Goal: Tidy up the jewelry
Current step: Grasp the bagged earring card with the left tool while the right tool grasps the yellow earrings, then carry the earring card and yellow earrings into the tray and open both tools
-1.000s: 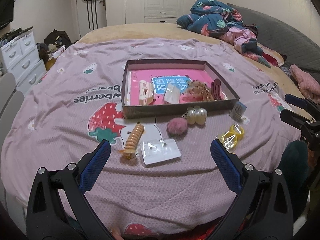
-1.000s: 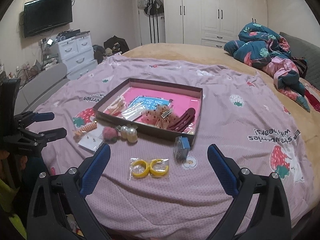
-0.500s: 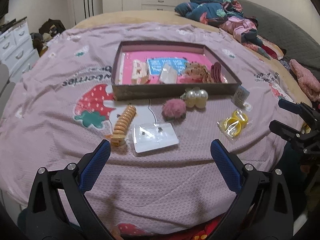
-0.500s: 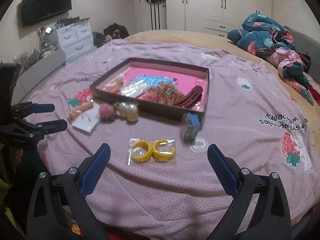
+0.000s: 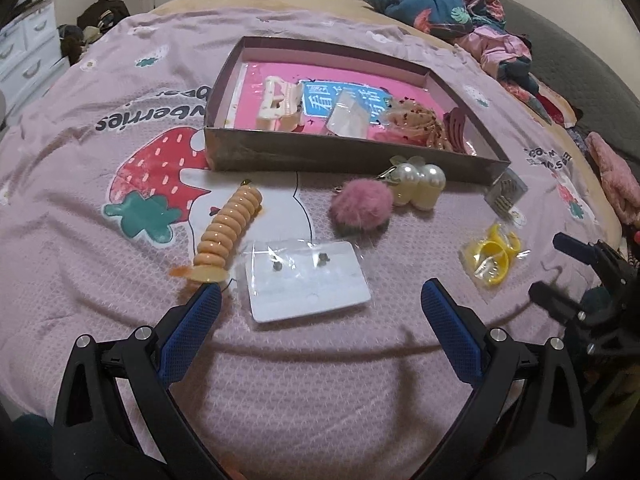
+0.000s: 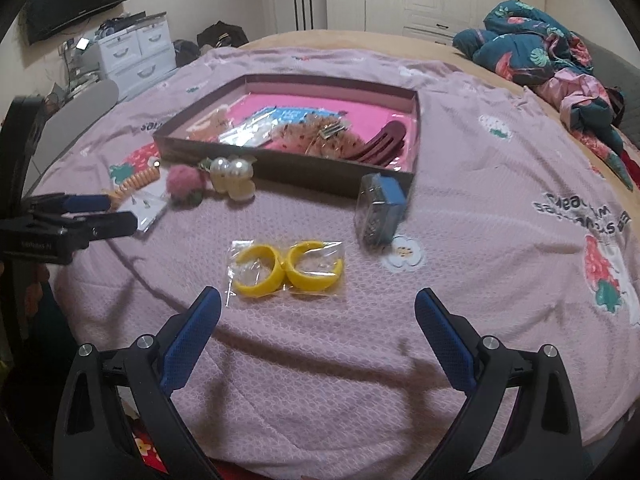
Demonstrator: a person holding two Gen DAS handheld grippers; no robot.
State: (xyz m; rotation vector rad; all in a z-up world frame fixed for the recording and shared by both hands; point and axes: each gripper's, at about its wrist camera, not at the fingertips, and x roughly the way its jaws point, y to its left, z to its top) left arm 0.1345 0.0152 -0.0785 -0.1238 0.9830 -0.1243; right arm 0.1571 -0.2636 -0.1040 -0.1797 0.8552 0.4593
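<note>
Earring card [image 5: 306, 280]: a white card in a clear sleeve, two small studs pinned to it, lying flat on the pink bedspread [image 5: 320, 380] just ahead of the left gripper [image 5: 320, 310], roughly centred between its spread, empty blue fingers [image 5: 192, 320]. An orange spiral hair tie [image 5: 228, 236] lies touching or nearly touching the card's left edge, close to the left fingertip. Bagged yellow hoop earrings [image 6: 286, 270] lie flat just ahead of the right gripper [image 6: 318, 314], which is likewise wide open and holding nothing; the bag sits left of centre between its fingers.

Beyond these, a pink pom-pom [image 5: 362, 206] and a pearl clip [image 5: 418, 186] rest close against the near wall of the shallow box [image 5: 340, 156], which already holds clips and packets; a small blue packet [image 6: 380, 208] leans near its right corner.

Likely hazards: a flat, slick sleeve on soft bedding may slide or buckle rather than lift as the fingers close; the left finger may snag the hair tie along with the card. Whether the card overlaps the tie cannot be resolved from this angle.
</note>
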